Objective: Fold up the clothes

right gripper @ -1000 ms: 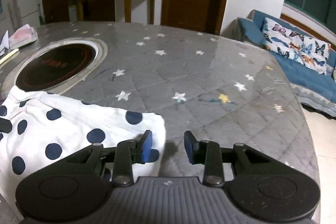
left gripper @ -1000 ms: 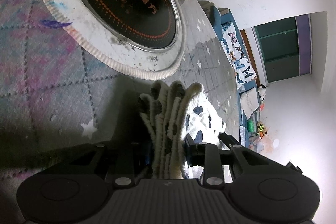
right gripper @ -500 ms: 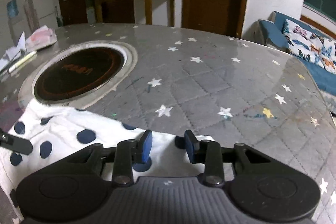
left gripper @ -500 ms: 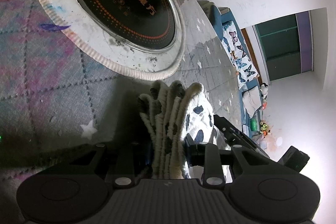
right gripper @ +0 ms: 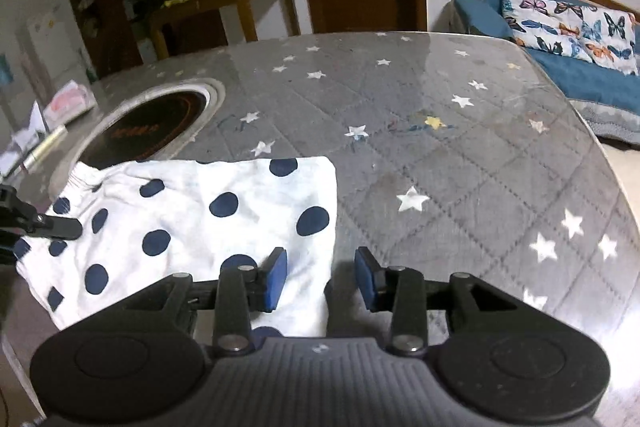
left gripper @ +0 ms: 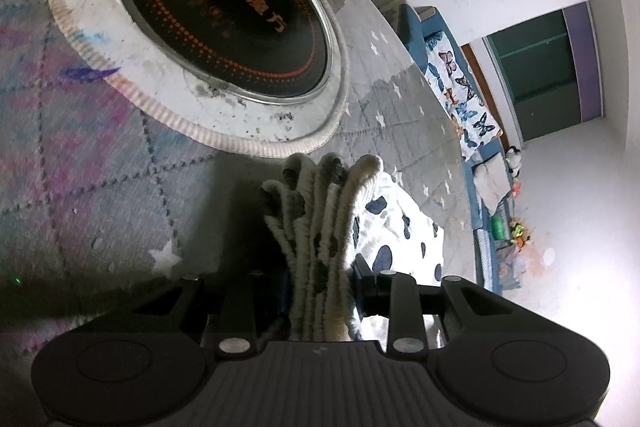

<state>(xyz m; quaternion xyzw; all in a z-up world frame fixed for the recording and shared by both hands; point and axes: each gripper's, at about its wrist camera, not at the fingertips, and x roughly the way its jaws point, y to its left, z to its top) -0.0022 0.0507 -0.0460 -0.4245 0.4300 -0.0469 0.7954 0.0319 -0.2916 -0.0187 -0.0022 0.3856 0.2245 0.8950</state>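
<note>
A white garment with dark blue polka dots (right gripper: 192, 223) lies flat on the grey star-patterned table. My left gripper (left gripper: 320, 287) is shut on the bunched elastic waistband of the garment (left gripper: 320, 211), held just above the table; the rest of the cloth (left gripper: 400, 227) trails to the right. My left gripper also shows at the left edge of the right wrist view (right gripper: 40, 223), at the waistband end. My right gripper (right gripper: 322, 275) is open and empty, low over the garment's right edge, its left blue pad (right gripper: 276, 277) above the cloth.
A round black induction hob (left gripper: 224, 15) with a pale ring is set into the table (right gripper: 440, 155) just beyond the waistband. Papers and a pen (right gripper: 52, 123) lie at the far left. A blue sofa with a butterfly cushion (right gripper: 568, 27) stands past the table's right edge.
My right gripper has risen and pulled back, so more of the flat garment shows, and its jaws have opened wider. My left gripper has kept its grip, shifting slightly.
</note>
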